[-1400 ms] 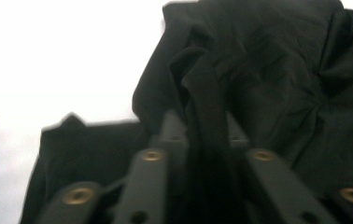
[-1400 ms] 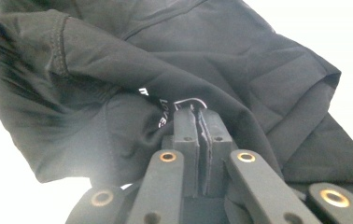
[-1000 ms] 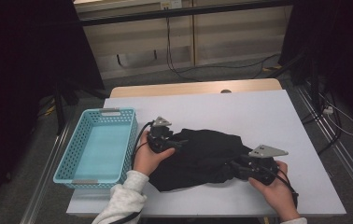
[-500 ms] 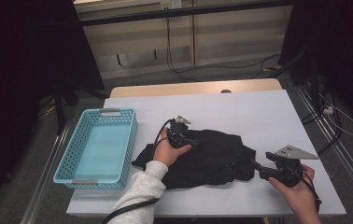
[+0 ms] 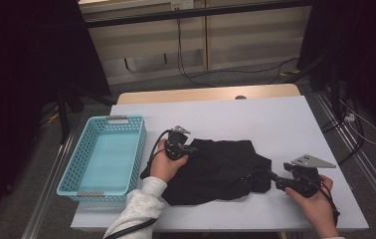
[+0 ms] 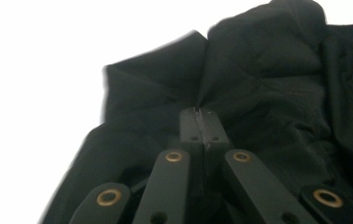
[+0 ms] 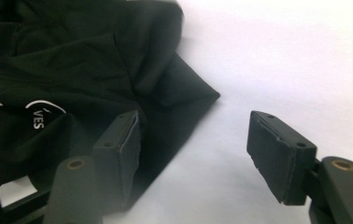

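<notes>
Black garment [image 5: 216,169] lies crumpled at the lower middle of the high view on the white desk [image 5: 275,119], with the light blue basket [image 5: 107,154] standing empty to its left, near but apart from the cloth. It carries a small white printed mark, seen at the left of the right gripper view [image 7: 41,114]. The work looks to be at the spreading or folding stage: one edge is gripped and the other side waits for a fresh hold.

Left tongs [image 5: 188,148] sit at the garment's upper left edge, and in the left gripper view [image 6: 201,122] the jaws are pressed together with a pinch of black fabric drawn up between them. Right tongs [image 5: 271,175] are at the lower right of the high view, beside the garment's right-hand corner; in the right gripper view [image 7: 193,140] the jaws stand spread wide, the left jaw over or touching the cloth's edge, the right jaw over bare desk, holding nothing.

Next, the right tongs probably need to slide further onto that corner and close on a single layer, while the left keeps tension so the fabric does not bunch
</notes>
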### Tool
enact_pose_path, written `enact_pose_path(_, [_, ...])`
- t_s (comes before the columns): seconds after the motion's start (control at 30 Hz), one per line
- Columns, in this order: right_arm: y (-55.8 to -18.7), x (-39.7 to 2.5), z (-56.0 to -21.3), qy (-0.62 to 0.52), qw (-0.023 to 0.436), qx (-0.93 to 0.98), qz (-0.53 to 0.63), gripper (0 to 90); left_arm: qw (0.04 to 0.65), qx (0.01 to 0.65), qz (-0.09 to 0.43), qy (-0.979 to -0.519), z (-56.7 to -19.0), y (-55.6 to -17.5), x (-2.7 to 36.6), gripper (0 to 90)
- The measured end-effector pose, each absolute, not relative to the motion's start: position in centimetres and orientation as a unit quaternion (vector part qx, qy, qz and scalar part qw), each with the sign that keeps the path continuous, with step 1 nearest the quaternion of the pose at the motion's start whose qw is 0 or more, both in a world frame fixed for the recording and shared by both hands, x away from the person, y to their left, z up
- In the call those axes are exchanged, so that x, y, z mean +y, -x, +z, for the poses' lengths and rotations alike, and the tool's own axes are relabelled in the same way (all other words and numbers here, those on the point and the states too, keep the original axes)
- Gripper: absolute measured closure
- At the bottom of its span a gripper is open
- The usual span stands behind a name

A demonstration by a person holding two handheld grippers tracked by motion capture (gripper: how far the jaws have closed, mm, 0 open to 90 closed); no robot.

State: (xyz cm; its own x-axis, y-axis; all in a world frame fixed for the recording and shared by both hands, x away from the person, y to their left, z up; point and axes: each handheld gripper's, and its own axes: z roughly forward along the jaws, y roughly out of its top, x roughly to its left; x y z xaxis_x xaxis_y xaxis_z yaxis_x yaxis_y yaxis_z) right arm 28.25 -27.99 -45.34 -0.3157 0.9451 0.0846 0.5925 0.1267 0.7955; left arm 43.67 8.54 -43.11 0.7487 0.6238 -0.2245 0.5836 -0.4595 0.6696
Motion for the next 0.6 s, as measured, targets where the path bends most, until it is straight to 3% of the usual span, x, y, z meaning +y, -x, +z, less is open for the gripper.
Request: enact_pose_path(0.6, [-30.6, -25.8, -45.9, -0.531, 0.214, 0.732, 0.368, 47.3, 0.383, 0.398, 0.072, -0.83, -40.8, -42.1, 14.8, 90.0])
